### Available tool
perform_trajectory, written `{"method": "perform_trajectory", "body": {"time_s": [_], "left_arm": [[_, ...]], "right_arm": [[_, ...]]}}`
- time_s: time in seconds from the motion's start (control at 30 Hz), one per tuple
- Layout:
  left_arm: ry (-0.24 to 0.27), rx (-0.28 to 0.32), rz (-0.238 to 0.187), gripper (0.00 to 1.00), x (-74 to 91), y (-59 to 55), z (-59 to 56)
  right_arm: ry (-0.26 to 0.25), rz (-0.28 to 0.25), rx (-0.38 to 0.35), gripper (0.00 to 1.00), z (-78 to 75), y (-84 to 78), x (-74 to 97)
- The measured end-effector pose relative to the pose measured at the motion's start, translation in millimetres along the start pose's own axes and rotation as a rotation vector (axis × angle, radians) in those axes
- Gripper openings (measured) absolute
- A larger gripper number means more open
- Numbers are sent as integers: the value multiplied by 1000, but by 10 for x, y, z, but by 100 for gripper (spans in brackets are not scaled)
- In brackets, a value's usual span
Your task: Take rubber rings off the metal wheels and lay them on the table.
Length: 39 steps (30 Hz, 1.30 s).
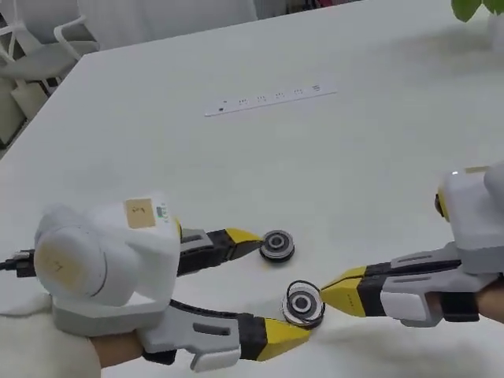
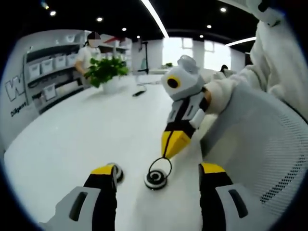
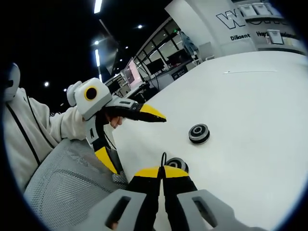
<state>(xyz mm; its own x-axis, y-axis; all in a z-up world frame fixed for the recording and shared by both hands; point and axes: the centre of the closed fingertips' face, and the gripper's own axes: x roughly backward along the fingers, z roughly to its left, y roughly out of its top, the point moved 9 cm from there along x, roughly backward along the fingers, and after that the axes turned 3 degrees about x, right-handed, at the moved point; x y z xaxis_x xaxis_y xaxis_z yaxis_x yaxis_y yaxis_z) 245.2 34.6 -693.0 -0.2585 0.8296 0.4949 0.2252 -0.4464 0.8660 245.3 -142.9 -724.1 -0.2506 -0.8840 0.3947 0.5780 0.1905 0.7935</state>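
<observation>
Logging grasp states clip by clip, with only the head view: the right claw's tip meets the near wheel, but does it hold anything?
Observer: Yes. The left gripper view shows the right claw pinching the ring, a thin black loop stretched up from the near wheel.
Operator: Is the left claw clamping that wheel?
Observer: No. The left claw stands open around it; the wheel lies in the gap, touching neither jaw.
Operator: Is the right claw fully shut?
Observer: In the right gripper view its jaws meet, the ring a thin line rising between the tips.
</observation>
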Motion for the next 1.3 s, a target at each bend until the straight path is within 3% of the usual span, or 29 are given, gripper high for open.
{"method": "perform_trajectory", "body": {"time_s": [0.3,0.37,0.5,0.57,0.77,1.03,1.1,1.3], "left_arm": [[22,6,-34,82,265,173,10],[48,22,-12,85,330,160,34],[89,9,-5,90,463,150,68],[88,35,8,91,542,149,63],[118,40,25,100,780,119,55],[179,70,37,100,1101,7,0],[222,72,21,100,1199,-18,10],[257,85,-7,100,1379,-29,-26]], "right_arm": [[-6,-18,11,0,91,55,143],[-15,-25,20,0,105,79,179],[-29,-33,32,0,132,114,239],[-33,-35,42,0,156,130,265],[-35,-30,73,0,222,170,321],[-30,-34,97,0,302,249,375],[-31,-27,108,0,327,269,379],[-32,-22,132,0,391,314,391]]}}
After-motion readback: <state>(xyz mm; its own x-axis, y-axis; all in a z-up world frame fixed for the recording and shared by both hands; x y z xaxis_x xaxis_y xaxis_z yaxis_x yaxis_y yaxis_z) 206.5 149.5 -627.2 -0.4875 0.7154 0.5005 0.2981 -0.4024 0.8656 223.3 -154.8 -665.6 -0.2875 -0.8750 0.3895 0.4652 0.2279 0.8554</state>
